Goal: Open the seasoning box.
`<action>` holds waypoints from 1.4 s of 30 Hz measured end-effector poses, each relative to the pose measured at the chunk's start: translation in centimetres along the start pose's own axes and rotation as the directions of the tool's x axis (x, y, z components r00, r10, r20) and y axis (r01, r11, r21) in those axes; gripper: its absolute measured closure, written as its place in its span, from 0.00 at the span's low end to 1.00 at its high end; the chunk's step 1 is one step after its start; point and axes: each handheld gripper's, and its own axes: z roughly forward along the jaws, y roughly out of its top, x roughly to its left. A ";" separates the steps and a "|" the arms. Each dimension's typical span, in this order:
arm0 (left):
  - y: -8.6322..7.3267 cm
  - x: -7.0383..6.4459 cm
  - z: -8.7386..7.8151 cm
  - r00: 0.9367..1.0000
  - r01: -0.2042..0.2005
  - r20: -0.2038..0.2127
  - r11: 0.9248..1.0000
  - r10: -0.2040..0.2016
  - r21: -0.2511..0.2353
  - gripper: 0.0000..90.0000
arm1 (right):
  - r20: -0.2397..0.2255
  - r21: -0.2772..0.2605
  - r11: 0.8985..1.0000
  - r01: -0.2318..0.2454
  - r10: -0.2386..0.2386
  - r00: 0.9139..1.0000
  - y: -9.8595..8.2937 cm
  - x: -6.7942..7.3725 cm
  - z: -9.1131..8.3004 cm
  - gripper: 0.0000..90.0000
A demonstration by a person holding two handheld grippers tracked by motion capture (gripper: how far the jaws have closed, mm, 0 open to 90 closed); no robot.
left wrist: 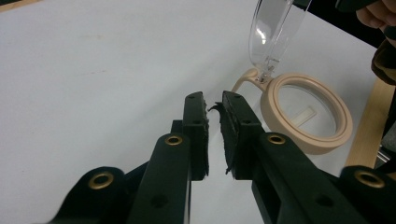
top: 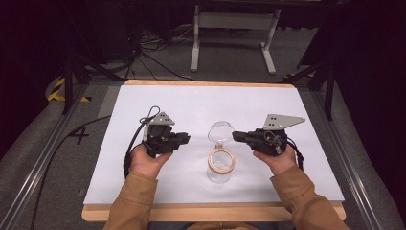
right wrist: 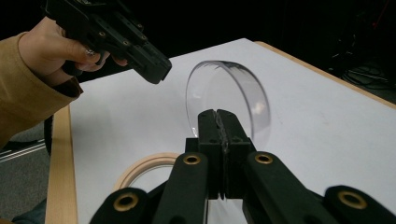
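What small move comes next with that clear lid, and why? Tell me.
Probably swing the clear lid further back, clear of the jar. The right gripper is shut on the lid's edge, and the lid stands upright, joined by a beige strap to the jar's ring, so the mouth is already open. The left gripper, slightly open and holding nothing, could then steady the jar.
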 end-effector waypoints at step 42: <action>-3.8 6.5 -0.3 0.981 0.135 -0.157 0.986 -0.118 0.099 0.77 | 0.303 0.113 0.975 -0.190 0.148 0.941 -5.8 -9.8 -4.7 0.85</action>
